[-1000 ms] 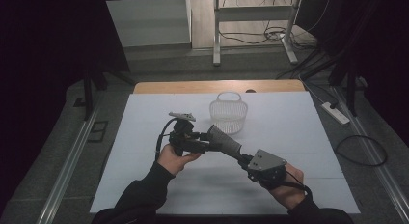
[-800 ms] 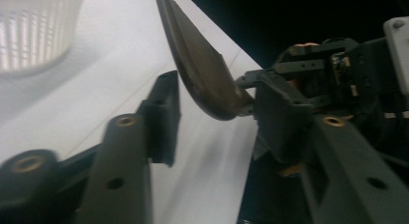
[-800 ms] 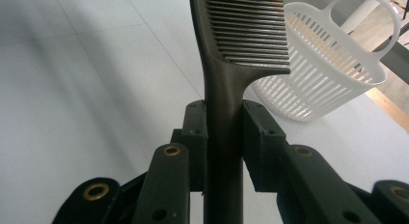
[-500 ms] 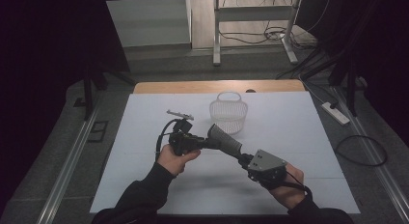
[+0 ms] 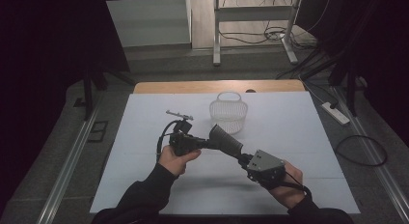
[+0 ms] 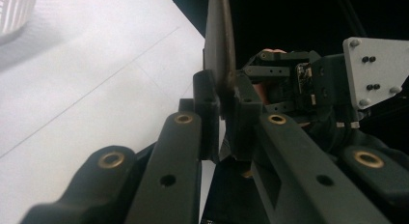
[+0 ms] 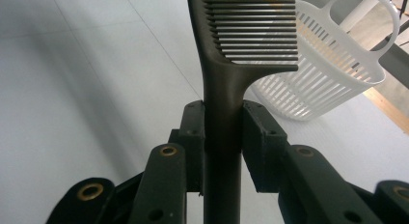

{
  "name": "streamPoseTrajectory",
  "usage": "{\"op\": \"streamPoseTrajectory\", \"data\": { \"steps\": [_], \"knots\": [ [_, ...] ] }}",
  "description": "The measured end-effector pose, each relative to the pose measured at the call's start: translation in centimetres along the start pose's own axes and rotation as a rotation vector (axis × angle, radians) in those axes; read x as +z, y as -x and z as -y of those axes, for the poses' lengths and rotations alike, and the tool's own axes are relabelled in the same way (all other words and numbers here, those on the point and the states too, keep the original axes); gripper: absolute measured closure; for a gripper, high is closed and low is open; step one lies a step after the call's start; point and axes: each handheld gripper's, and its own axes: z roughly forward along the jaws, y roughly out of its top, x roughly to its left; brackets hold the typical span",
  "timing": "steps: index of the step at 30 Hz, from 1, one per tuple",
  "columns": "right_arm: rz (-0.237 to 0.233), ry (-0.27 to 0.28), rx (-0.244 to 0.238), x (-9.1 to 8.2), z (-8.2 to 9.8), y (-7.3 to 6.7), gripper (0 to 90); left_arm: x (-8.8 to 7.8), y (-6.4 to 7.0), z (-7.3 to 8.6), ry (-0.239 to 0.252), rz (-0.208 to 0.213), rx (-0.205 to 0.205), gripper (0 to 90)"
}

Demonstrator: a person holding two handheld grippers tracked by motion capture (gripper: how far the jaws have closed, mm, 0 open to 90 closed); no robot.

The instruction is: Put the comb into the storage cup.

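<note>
Comb [image 7: 226, 79] sits up off the white table [image 5: 144, 137], gripped from both ends — right gripper [image 7: 223, 137] clamped tight on the handle, left gripper [image 6: 222, 113] just finished closing down on the thin toothed edge — white slatted basket [image 5: 228, 113] right behind it, near but apart.

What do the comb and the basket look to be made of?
Comb: probably moulded plastic, dark grey-brown with a dull matte finish; handle and evenly spaced teeth run together as one piece. Basket: most likely white plastic, smooth and slightly glossy; thin slatted walls and a loop handle look moulded in one. Neither shows metal shine or wood grain.
</note>
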Motion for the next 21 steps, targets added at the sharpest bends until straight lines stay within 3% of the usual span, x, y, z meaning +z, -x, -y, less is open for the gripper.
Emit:
{"op": "streamPoseTrajectory", "data": {
  "steps": [21],
  "knots": [
    [-0.046, 0.011, 0.087, -0.3, 0.15, 0.68, 42.5, -0.6, 0.76, -0.1, 0.02, -0.054, 0.08, 83.6]
  ]
}}
